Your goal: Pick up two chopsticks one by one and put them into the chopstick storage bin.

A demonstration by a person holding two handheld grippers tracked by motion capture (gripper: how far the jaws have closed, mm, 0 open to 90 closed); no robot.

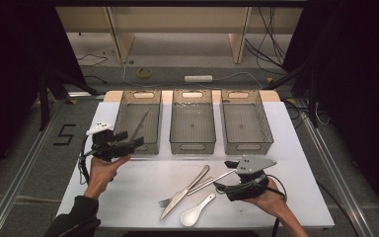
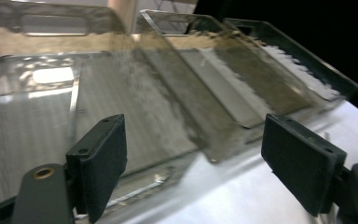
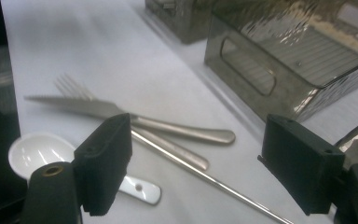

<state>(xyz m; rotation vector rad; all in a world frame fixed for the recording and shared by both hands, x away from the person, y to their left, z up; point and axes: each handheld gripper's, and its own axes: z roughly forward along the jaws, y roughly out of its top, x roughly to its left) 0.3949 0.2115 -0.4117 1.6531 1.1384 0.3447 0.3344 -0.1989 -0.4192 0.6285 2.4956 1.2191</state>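
**Right gripper stands over the chopstick, lengthwise to its run**

I take the knife (image 1: 185,192) as my landmark. Nearer to me than its blade lies the white spoon (image 1: 196,211), bowl toward the person's left. The fork (image 1: 177,196) crosses under the knife, its tines just beside the blade tip.

The thing in hand is the metal chopstick (image 1: 217,178). It lies flat on the table (image 1: 296,197) just right of the knife's handle and runs slantwise, away from the knife and up toward the right. My right gripper (image 1: 223,186) sits at that right-hand end, jaws spread wide and grasping nothing. In the right gripper view the chopstick (image 3: 205,179) passes on the table below the gap between the pads, running nearly along the gripper's line of sight rather than across it. I judge the wrist must turn so that the pads close across the thin shaft.

Well left of the knife and beyond it, my left gripper (image 1: 131,139) hovers released at the near wall of the left bin (image 1: 120,118), where another thin stick (image 1: 140,123) already lies. The right hand is clearly the nearer one to the chopstick.
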